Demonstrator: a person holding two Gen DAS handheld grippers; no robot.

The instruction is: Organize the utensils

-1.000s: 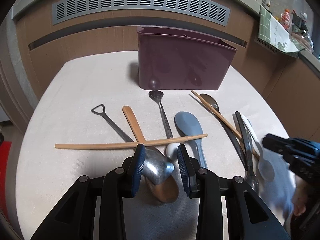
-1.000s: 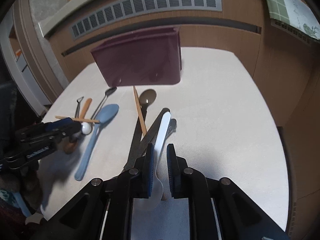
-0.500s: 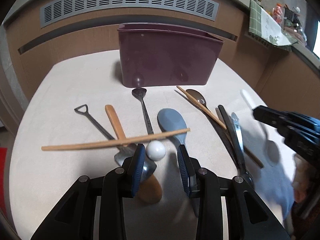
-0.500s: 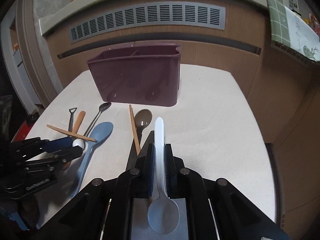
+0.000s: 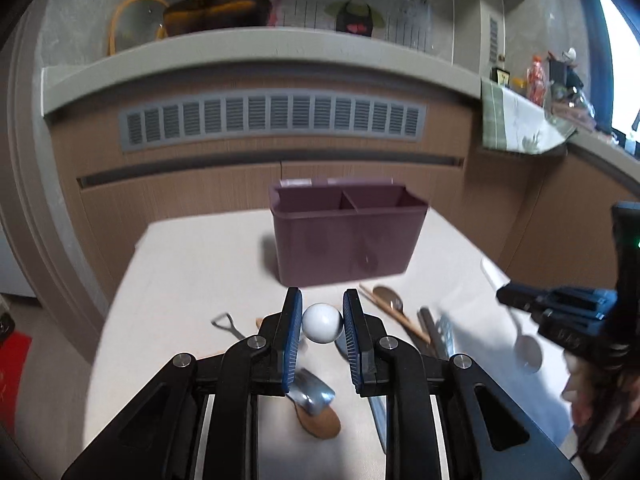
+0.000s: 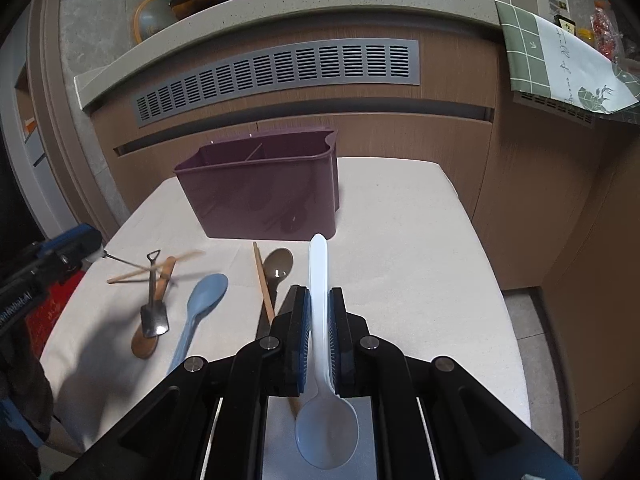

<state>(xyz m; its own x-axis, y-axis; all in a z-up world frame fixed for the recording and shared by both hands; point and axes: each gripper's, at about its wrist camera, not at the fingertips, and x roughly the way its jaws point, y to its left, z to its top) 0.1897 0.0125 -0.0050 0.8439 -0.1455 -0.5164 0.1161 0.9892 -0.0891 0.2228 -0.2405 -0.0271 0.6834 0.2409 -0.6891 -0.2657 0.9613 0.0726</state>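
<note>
- The left hand-held gripper (image 5: 322, 318) has just been closing, and its pads now press on a white ball-ended utensil (image 5: 322, 323) that a moment ago lay loose between them. In the right wrist view a thin metal stem runs out from that hand-held gripper above the worktop (image 6: 400, 240), so the piece appears lifted clear.
- The right hand-held gripper (image 6: 319, 308) is clamped on the white plastic spoon (image 6: 326, 420), bowl hanging back under the camera and handle pointing ahead. That spoon lay on the worktop a second ago; now it is carried above it.
- Just below and ahead of both hand-held grippers the rest lie unsorted: blue spoon (image 6: 204, 300), small shovel spoon (image 6: 154, 312) across a wooden spoon (image 6: 144, 346), chopstick (image 6: 264, 280) and brown spoon (image 6: 279, 268).
- Farthest ahead stands the purple caddy (image 6: 260, 196), its divided compartments apparently empty.
- With both pieces gripped, I judge the next step is carrying them forward and dropping them into the caddy.
</note>
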